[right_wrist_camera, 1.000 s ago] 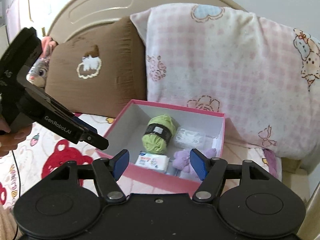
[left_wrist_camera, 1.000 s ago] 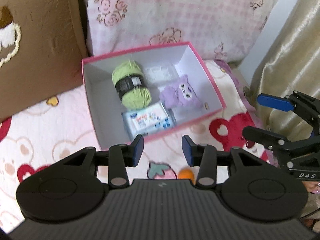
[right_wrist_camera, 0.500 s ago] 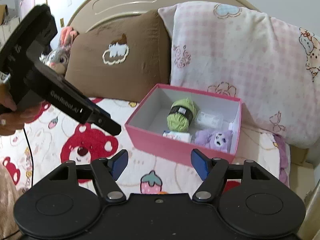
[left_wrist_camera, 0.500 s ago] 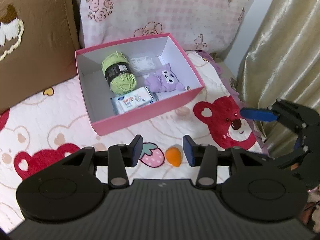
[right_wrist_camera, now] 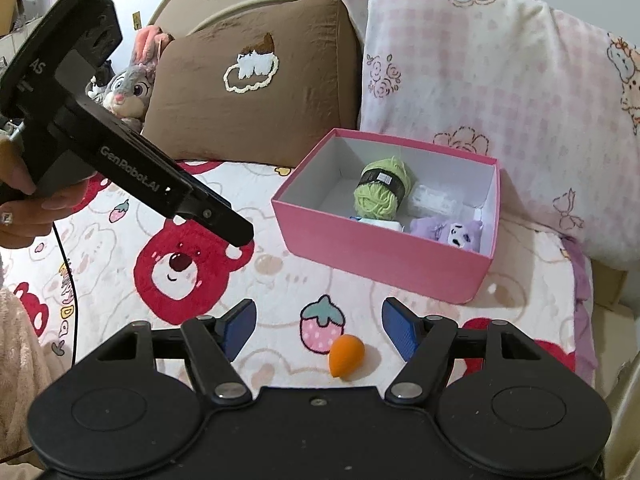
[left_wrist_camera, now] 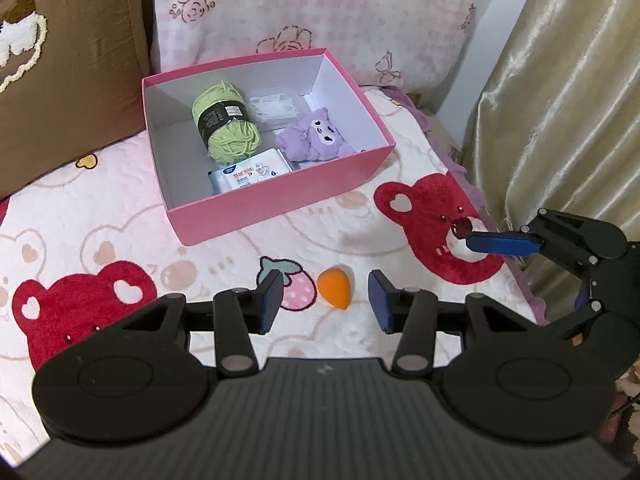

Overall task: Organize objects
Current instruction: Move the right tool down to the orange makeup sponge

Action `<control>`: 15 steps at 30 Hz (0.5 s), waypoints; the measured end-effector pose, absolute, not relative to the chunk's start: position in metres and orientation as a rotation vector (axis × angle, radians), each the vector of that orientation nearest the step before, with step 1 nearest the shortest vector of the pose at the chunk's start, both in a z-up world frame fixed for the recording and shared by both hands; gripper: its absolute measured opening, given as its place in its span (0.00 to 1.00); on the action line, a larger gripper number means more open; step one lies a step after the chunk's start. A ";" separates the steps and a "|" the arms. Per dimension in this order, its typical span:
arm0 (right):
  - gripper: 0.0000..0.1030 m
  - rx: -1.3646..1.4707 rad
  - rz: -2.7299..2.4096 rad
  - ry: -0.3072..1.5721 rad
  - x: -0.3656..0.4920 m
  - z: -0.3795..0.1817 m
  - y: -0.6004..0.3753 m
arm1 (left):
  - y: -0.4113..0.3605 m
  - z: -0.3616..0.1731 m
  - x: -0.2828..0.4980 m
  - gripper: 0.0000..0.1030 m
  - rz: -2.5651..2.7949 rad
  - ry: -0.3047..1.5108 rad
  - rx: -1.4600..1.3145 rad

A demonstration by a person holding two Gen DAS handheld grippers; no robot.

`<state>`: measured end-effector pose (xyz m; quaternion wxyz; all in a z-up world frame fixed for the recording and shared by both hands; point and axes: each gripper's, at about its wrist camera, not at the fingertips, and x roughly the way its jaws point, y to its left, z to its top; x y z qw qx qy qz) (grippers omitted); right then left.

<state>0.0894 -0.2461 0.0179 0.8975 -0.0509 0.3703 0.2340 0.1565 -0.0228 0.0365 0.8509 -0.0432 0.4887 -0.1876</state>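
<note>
A pink box (left_wrist_camera: 280, 196) (right_wrist_camera: 384, 252) stands on the bed. It holds a green yarn ball (left_wrist_camera: 226, 126) (right_wrist_camera: 382, 194), a purple plush (left_wrist_camera: 316, 140) (right_wrist_camera: 450, 232), a wipes pack (left_wrist_camera: 250, 174) and a clear packet (left_wrist_camera: 274, 108). An orange egg-shaped sponge (left_wrist_camera: 335, 291) (right_wrist_camera: 346, 356) lies on the blanket in front of the box. My left gripper (left_wrist_camera: 326, 306) is open and empty, above the sponge. My right gripper (right_wrist_camera: 319, 330) is open and empty, with the sponge between its fingers in its view. It also shows in the left wrist view (left_wrist_camera: 560, 240).
A brown pillow (right_wrist_camera: 248, 80) and a pink checked pillow (right_wrist_camera: 500, 80) lean behind the box. A grey rabbit plush (right_wrist_camera: 128, 88) sits at the far left. A gold curtain (left_wrist_camera: 560, 100) hangs right of the bed. The blanket (left_wrist_camera: 100, 240) has red bear prints.
Both grippers have pulled back and away from the box. The orange sponge on the blanket has come into view between the fingers. Both stay open.
</note>
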 end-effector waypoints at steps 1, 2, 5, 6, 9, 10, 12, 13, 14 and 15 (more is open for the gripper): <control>0.72 -0.115 0.483 0.768 0.088 0.017 -0.245 | -0.022 0.035 0.154 0.45 -0.393 1.026 -0.095; 0.72 -0.123 0.478 0.765 0.087 0.016 -0.245 | -0.022 0.033 0.152 0.45 -0.395 1.026 -0.101; 0.73 -0.133 0.478 0.758 0.083 0.017 -0.246 | -0.021 0.026 0.147 0.48 -0.407 1.022 -0.125; 0.73 -0.137 0.478 0.758 0.083 0.016 -0.246 | -0.021 0.024 0.145 0.49 -0.412 1.018 -0.127; 0.75 -0.142 0.483 0.773 0.081 0.008 -0.244 | -0.022 0.017 0.141 0.49 -0.414 1.014 -0.137; 0.75 -0.145 0.481 0.780 0.081 0.003 -0.244 | -0.020 0.014 0.141 0.50 -0.412 1.004 -0.163; 0.75 -0.154 0.472 0.794 0.082 -0.007 -0.241 | -0.022 0.009 0.141 0.51 -0.418 1.002 -0.173; 0.75 -0.153 0.470 0.799 0.082 -0.012 -0.240 | -0.023 0.005 0.141 0.51 -0.413 1.000 -0.174; 0.75 -0.149 0.468 0.804 0.084 -0.018 -0.240 | -0.025 0.001 0.141 0.51 -0.410 0.992 -0.167; 0.75 -0.142 0.468 0.808 0.085 -0.023 -0.240 | -0.026 -0.002 0.140 0.52 -0.412 0.988 -0.165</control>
